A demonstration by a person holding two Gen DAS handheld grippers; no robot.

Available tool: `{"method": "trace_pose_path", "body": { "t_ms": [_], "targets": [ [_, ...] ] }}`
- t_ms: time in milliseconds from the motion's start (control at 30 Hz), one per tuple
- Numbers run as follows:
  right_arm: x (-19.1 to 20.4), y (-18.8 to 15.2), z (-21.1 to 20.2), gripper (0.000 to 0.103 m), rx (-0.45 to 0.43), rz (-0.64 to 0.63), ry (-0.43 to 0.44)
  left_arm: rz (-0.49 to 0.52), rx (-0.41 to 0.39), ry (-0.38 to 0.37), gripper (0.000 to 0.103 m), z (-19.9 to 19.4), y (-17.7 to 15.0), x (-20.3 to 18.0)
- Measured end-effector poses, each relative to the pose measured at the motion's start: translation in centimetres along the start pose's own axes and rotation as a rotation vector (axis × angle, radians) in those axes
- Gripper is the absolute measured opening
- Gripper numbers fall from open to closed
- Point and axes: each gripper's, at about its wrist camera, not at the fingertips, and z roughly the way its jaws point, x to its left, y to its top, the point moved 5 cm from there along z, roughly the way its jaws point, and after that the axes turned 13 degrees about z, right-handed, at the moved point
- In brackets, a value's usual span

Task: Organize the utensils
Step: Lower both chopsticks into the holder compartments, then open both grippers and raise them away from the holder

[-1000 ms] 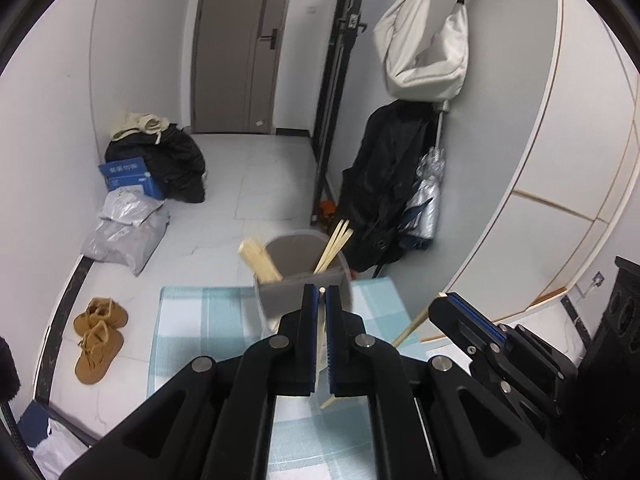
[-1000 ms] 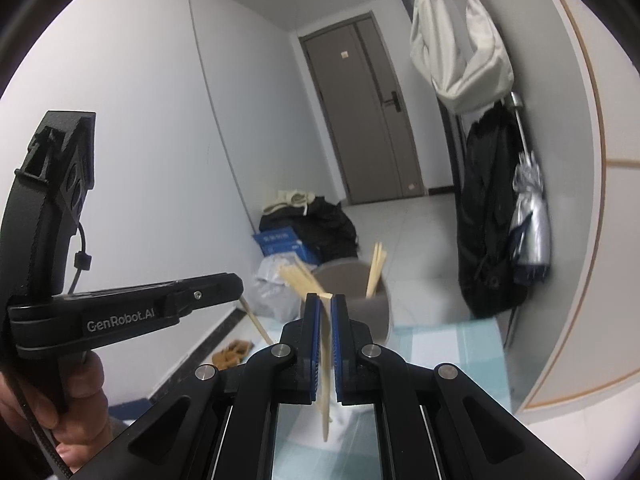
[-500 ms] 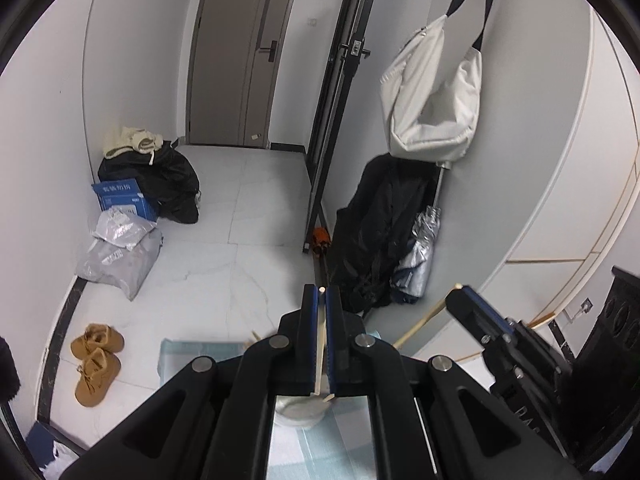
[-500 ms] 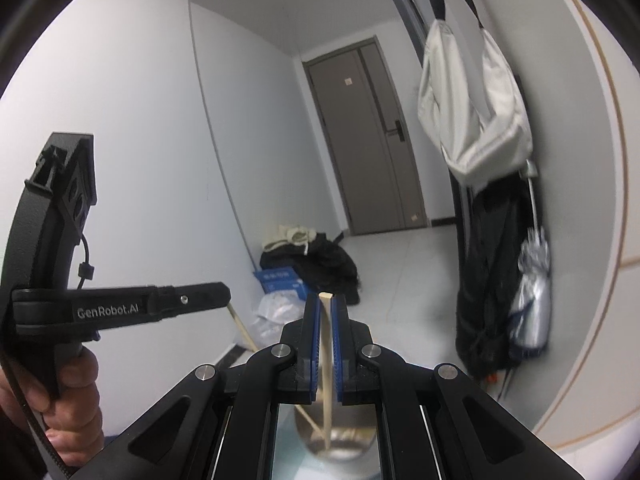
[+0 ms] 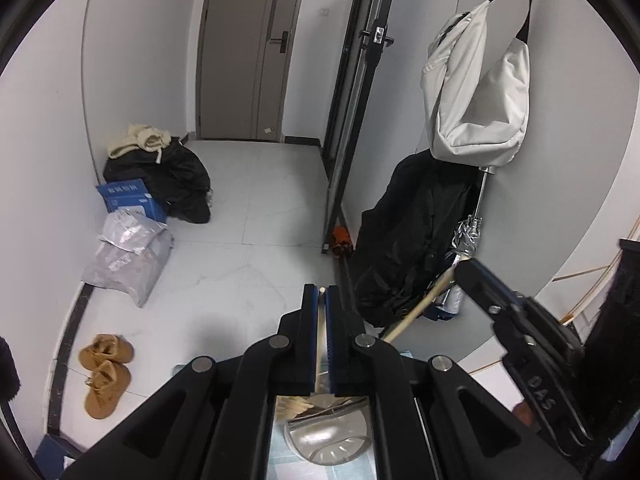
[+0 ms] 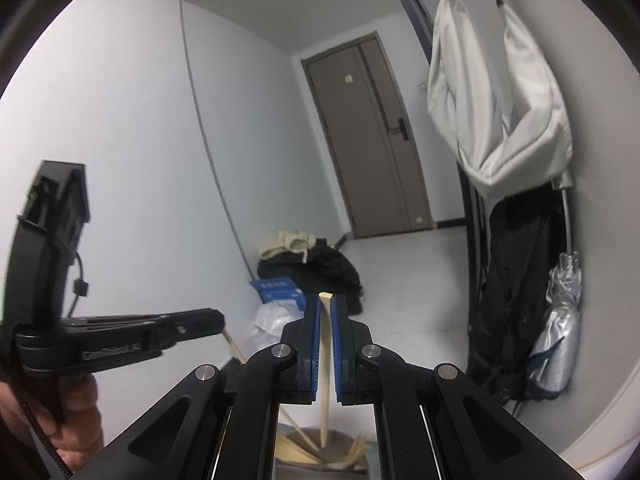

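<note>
Here, my left gripper (image 5: 322, 294) clamped one chopstick (image 5: 319, 344); my right gripper (image 6: 326, 300) clamped another chopstick (image 6: 325, 360), gray holder (image 6: 320, 452) at 6 o'clock.

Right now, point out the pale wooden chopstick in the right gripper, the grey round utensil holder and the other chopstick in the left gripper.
pale wooden chopstick (image 6: 325, 360): right wrist view, mid-shaft.
grey round utensil holder (image 5: 328, 438): left wrist view, inner wall.
other chopstick (image 5: 319, 336): left wrist view, shaft between the fingers.

Item count, hallway scene

Two grippers, left gripper (image 5: 322, 300) and right gripper (image 6: 326, 312), each clamping one chopstick (image 5: 320, 322); one utensil holder (image 6: 320, 458) containing several more, number indeterminate; one pair of tan shoes (image 5: 105, 374); one white bag (image 5: 476, 92); one folded umbrella (image 6: 560, 328).
</note>
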Motion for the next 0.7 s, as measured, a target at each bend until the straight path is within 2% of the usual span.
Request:
{"method": "trace_pose_path", "body": {
  "t_ms": [67, 300, 467, 600, 700],
  "targets": [
    [-0.6, -0.5, 1.1, 0.001, 0.021, 0.004, -0.003, -0.001, 0.003, 0.004, 0.000, 0.5, -0.4, 0.3],
    [-1.7, -2.9, 3.6, 0.001, 0.084, -0.009, -0.002, -0.009, 0.044, -0.023, 0.000, 2.4, -1.9, 1.0],
    [-2.3, -4.4, 3.8, 0.001, 0.113, 0.001, -0.006, -0.031, 0.083, -0.073, 0.000, 3.7, -3.0, 0.9],
    [-3.5, -5.6, 3.5, 0.002, 0.137, 0.024, -0.025, -0.031, 0.144, -0.112, 0.000, 5.0, -4.1, 0.2],
    [-4.3, -6.5, 3.2, 0.004, 0.147, 0.041, -0.047, -0.013, 0.173, -0.105, 0.000, 5.5, -5.1, -0.2]
  ]
}}
